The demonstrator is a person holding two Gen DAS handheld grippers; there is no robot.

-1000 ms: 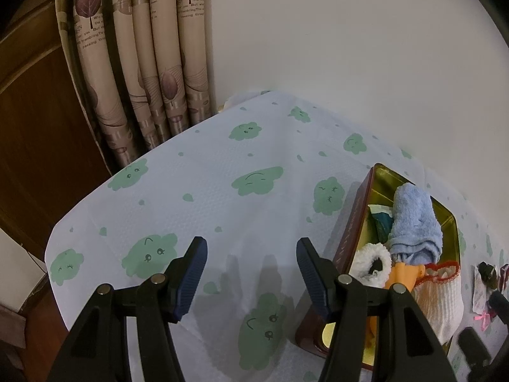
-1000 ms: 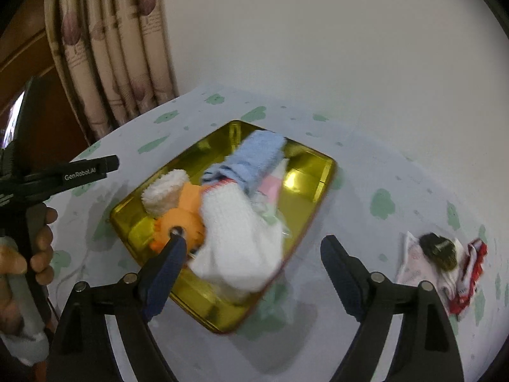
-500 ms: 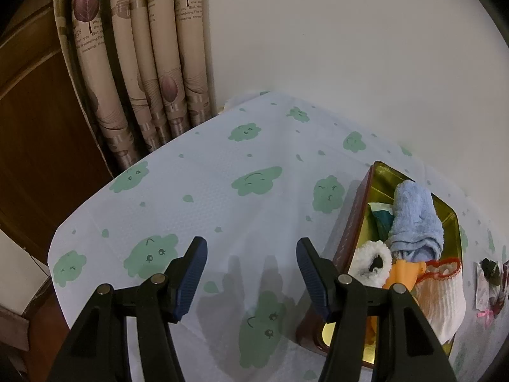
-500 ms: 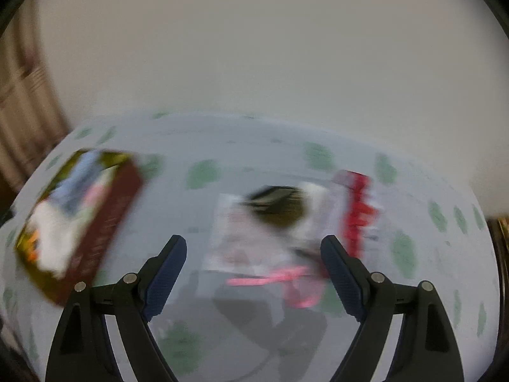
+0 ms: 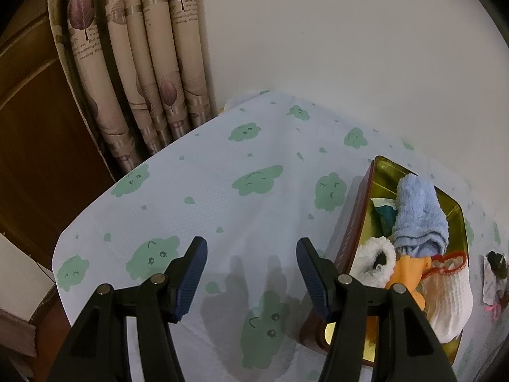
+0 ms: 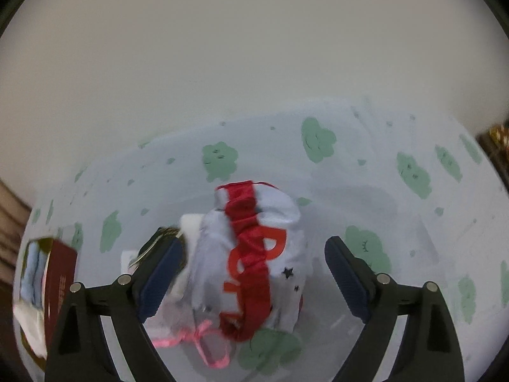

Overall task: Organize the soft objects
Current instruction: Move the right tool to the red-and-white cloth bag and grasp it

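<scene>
A plain white wall [image 5: 334,38] fills the back. Beige curtains [image 5: 136,73] with purple leaf prints hang in folds at the corner, dark brown wood panelling [image 5: 35,146] beside them. The surface wears a white cloth [image 5: 203,187] dotted with green clouds, dimly lit.

Dark item [image 6: 163,238] half hidden behind finger, tin [image 6: 55,273] cut off, right view blurred
</scene>
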